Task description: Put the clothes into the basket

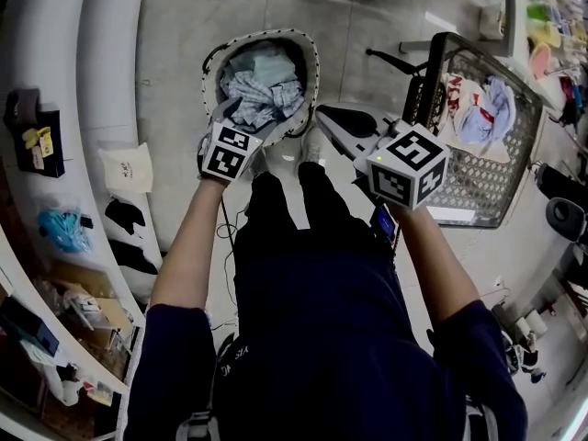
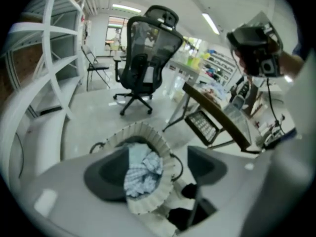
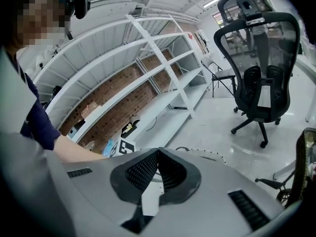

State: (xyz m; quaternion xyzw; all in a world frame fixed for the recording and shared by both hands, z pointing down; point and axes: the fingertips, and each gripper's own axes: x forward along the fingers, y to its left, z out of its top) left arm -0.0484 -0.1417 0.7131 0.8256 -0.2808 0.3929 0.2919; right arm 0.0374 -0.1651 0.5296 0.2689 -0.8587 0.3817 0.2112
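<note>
I'm holding left hand-held gripper [image 2: 160, 168] released over one basket [image 2: 148, 131], two garments [image 2: 140, 174] lying inside. Right hand-held gripper [image 3: 158, 161] is hanging clenched, empty.

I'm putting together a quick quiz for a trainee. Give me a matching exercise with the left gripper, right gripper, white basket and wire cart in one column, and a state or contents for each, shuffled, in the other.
Column one
1. left gripper
2. right gripper
3. white basket
4. wire cart

Column two
A. holds a red-and-white garment
B. jaws together, nothing between them
C. holds blue checked clothes
D. jaws apart

Pairs: 1-D, 2-B, 3-C, 4-A
</note>
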